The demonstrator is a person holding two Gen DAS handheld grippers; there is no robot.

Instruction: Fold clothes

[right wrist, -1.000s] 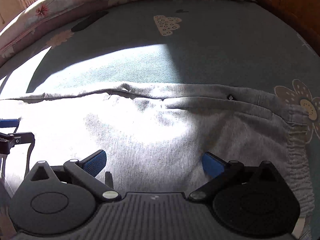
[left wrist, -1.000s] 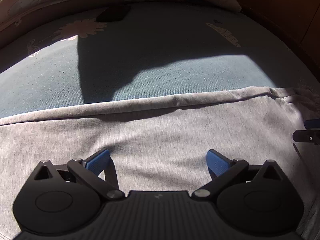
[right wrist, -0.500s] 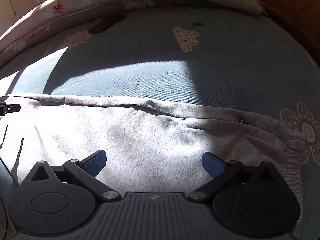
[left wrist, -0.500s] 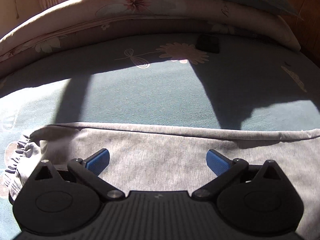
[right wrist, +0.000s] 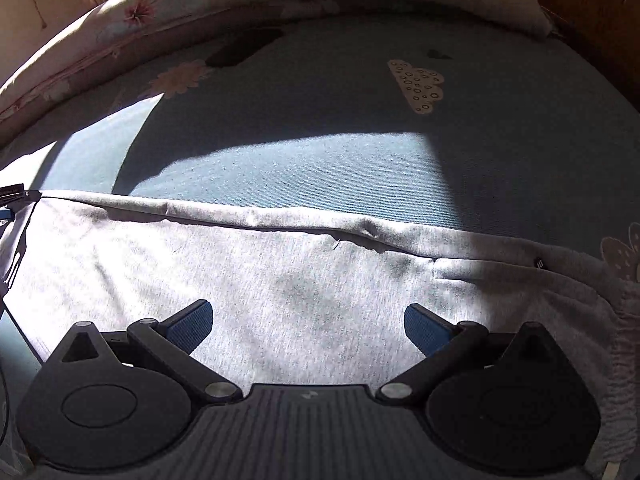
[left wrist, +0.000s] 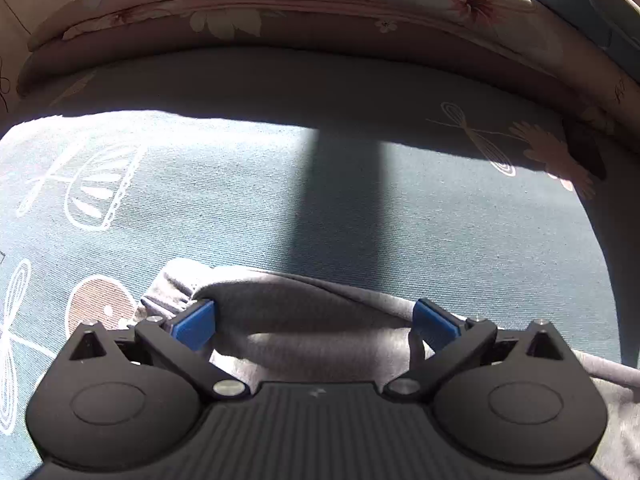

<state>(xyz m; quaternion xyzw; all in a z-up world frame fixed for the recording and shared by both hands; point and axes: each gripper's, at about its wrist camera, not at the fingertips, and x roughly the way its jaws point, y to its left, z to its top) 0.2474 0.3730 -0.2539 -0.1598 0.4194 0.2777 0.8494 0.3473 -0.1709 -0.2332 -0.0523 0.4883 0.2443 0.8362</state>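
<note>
Grey sweatpants (right wrist: 304, 280) lie flat across a teal bed sheet (right wrist: 320, 168), folded lengthwise, with the elastic waistband (right wrist: 624, 344) at the right. In the left wrist view the ribbed leg cuff (left wrist: 172, 292) lies just left of my left gripper (left wrist: 316, 320), which stands open above the grey cloth (left wrist: 304, 320), blue pads wide apart. My right gripper (right wrist: 308, 320) is open too, low over the upper part of the pants. The left gripper's tip (right wrist: 14, 192) shows at the far left of the right wrist view.
A rolled floral quilt (left wrist: 280, 20) runs along the back of the bed. A dark flat object (right wrist: 244, 46) lies on the sheet near it. Wooden furniture (right wrist: 592, 0) stands at the back right. Sunlit bare sheet (left wrist: 200, 200) spreads beyond the pants.
My left gripper has slid left along the pants from the middle to the leg cuff end. The right gripper shifted a little left and back; both stayed open.
</note>
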